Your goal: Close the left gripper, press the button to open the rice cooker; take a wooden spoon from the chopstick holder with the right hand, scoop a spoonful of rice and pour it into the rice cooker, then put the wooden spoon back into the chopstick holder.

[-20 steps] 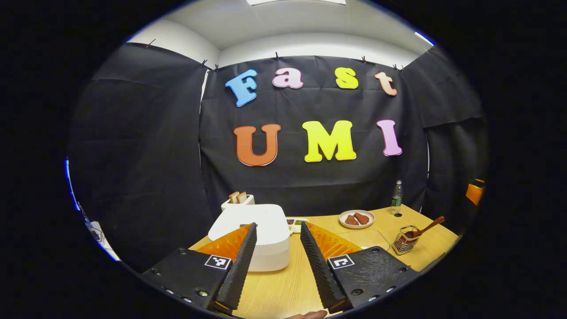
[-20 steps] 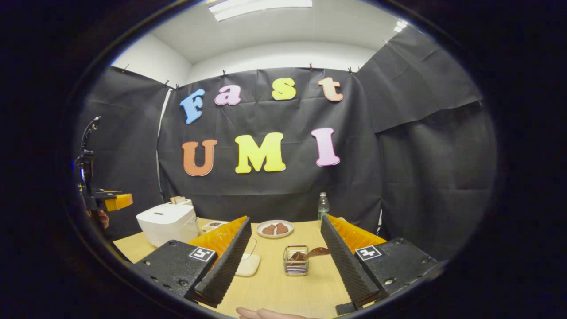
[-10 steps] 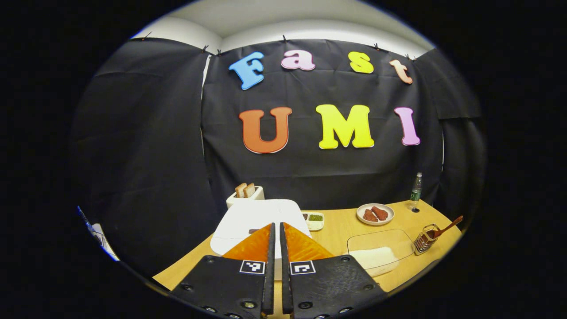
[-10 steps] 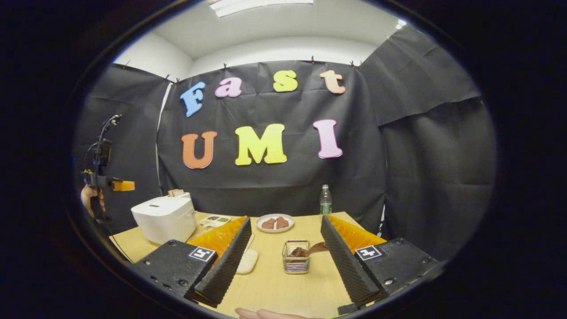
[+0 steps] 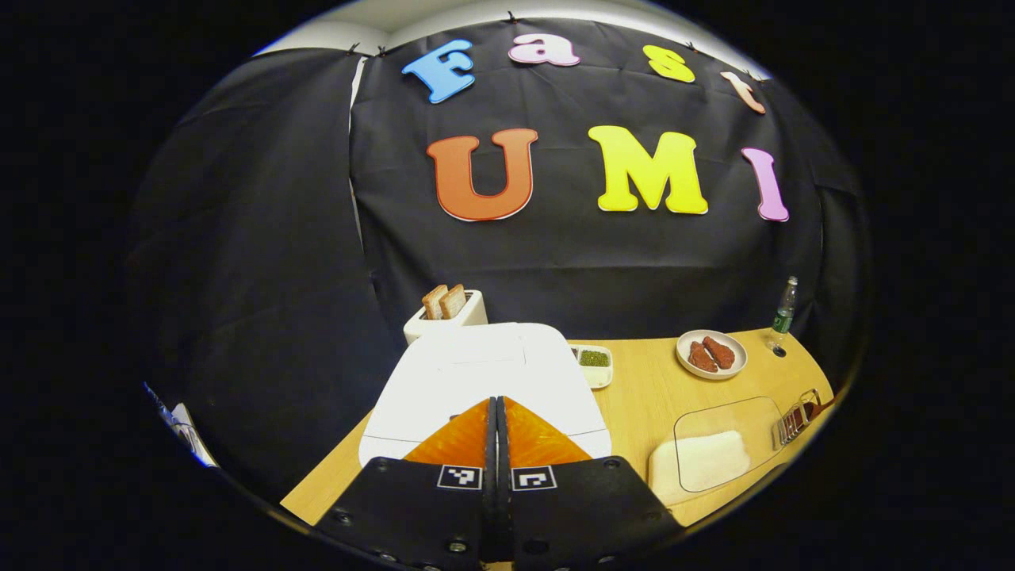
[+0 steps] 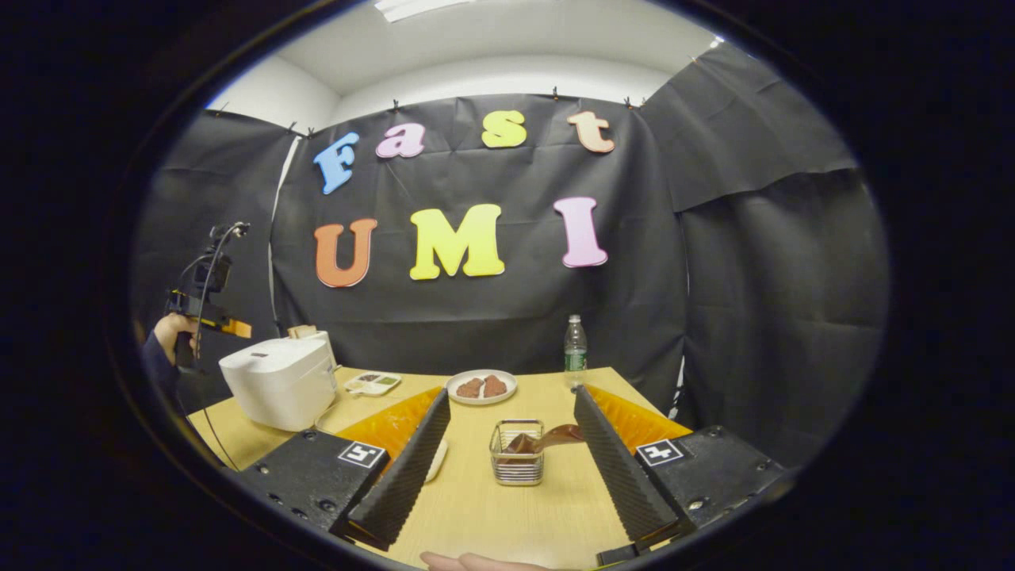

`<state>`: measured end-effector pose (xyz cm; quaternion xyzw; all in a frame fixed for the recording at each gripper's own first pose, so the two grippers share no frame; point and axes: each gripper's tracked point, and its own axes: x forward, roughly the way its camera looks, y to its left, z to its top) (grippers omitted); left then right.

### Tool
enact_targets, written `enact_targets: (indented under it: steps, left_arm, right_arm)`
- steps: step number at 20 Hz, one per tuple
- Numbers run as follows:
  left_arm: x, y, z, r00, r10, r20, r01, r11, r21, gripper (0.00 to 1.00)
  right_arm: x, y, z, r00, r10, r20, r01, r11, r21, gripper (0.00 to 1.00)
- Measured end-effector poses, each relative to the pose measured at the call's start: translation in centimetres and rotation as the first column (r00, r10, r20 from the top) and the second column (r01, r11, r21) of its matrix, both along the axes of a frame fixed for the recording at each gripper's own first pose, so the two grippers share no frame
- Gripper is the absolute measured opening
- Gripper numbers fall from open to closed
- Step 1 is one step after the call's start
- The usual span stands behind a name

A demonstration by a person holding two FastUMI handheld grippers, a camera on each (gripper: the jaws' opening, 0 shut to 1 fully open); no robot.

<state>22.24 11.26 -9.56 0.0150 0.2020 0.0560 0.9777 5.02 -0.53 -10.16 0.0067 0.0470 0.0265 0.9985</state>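
Left gripper (image 5: 496,412), open a second ago, is now hovering pressed together over the closed white boxy rice cooker (image 5: 484,377), nearing its button; right gripper (image 6: 511,432), spread apart, is facing the wire chopstick holder (image 6: 517,454) beside that cooker.

Light comes from a ceiling panel (image 6: 432,6) overhead, bright and slightly blown out at the top of the right gripper view; the booth below is evenly lit, the black cloth soaking up most of it; the wooden surface (image 6: 507,515) glows warm, with only soft, short shadows under the wire chopstick holder (image 6: 517,453); the white rice cooker (image 5: 484,377) lid is near overexposed in the left gripper view; both views are sharp at centre, without motion blur; fisheye bending curves the surface edge and darkens the rims.
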Motion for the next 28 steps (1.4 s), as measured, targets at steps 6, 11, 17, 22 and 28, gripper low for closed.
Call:
enact_targets:
  steps: [6, 11, 17, 22, 28]
  left_arm:
    - [2.1, 1.0, -2.9, 0.999, 0.003, -0.052, -0.003, 1.000, -0.013, 0.00]
    - [1.7, 0.7, -4.9, 0.994, 0.000, -0.111, -0.005, 0.999, -0.047, 0.00]
    - [1.3, 0.8, -5.0, 0.994, -0.009, -0.106, -0.004, 0.993, -0.120, 0.00]
    - [-0.1, 1.7, -0.7, 0.999, 0.018, 0.029, -0.014, 0.990, -0.140, 0.00]
    - [-6.4, -0.6, 3.5, 0.994, -0.033, 0.103, 0.051, 0.984, -0.170, 0.40]
  right_arm:
    - [0.6, -0.3, -1.0, 1.000, -0.015, -0.004, 0.015, 1.000, -0.016, 1.00]
    - [-0.1, 0.3, -2.1, 1.000, 0.000, -0.020, 0.000, 0.999, -0.036, 0.98]
    - [-1.1, -0.7, -2.8, 0.999, -0.021, -0.031, 0.020, 1.000, -0.023, 1.00]
    - [-1.9, -1.3, -4.4, 0.997, -0.023, -0.073, 0.024, 1.000, 0.014, 1.00]
    - [-3.5, -0.9, -5.3, 0.995, -0.004, -0.096, 0.006, 1.000, 0.021, 1.00]
